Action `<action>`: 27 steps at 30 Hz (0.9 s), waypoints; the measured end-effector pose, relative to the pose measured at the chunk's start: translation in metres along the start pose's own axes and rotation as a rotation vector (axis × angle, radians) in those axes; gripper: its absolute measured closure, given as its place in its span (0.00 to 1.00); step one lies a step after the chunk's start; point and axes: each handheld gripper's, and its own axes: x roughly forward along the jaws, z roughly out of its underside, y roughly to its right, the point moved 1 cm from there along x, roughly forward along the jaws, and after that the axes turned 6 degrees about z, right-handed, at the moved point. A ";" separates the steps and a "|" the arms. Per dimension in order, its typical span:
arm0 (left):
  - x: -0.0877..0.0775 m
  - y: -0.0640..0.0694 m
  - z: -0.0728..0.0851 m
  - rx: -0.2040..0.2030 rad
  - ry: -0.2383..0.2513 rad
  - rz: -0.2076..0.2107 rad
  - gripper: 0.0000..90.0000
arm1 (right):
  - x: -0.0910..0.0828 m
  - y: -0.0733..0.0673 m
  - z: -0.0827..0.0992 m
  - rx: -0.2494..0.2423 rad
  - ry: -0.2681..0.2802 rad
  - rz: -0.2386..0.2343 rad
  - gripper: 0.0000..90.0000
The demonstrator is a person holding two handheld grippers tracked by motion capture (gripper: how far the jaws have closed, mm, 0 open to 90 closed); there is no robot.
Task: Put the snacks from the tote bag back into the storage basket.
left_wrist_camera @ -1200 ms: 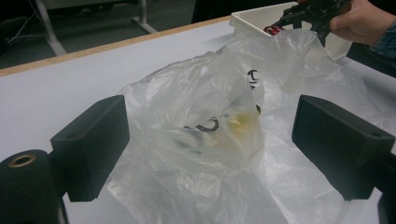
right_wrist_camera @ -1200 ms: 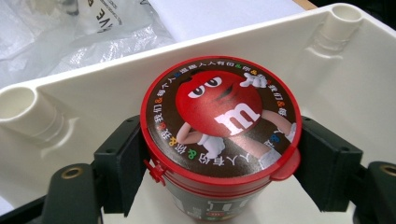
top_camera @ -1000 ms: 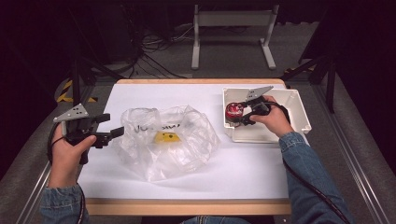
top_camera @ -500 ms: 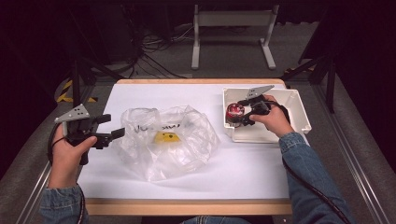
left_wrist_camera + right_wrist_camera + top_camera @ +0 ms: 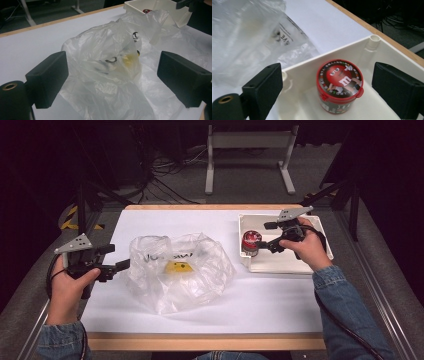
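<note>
A crumpled clear plastic bag [image 5: 175,270] with black print lies mid-table, and a small yellow item [image 5: 179,267] shows through it. My left gripper [image 5: 116,257] hovers open at the bag's left edge; in the left gripper view the bag [image 5: 105,50] and the yellow item [image 5: 128,60] sit just ahead of the spread jaws of the left gripper [image 5: 111,82]. A red-lidded candy tub [image 5: 250,241] stands upright in the white tray [image 5: 280,268]. My right gripper [image 5: 265,237] is beside and above it. Its jaws have just been opening. They stand wide, with the tub [image 5: 339,85] ahead of them and untouched.
The white tray [image 5: 362,50] sits at the table's right rear, close to the wooden edge [image 5: 372,27]. The bag [image 5: 244,37] reaches nearly to the tray's left wall. White table surface [image 5: 270,305] lies in front of the tray. A metal stand [image 5: 250,140] is on the floor beyond.
My right gripper let go of the candy tub, rose and drew back to the right; the tub stays standing in the tray. The left gripper and the bag have not moved.
</note>
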 end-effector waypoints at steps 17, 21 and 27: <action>-0.008 0.005 0.024 -0.044 -0.031 -0.002 0.12 | -0.069 -0.042 0.003 0.038 0.041 0.037 0.14; -0.006 0.006 0.029 -0.046 -0.045 -0.001 0.12 | -0.080 -0.050 0.012 0.047 0.067 0.079 0.14; -0.001 0.007 0.038 -0.049 -0.069 0.023 0.12 | -0.097 -0.058 0.025 0.093 0.098 0.129 0.14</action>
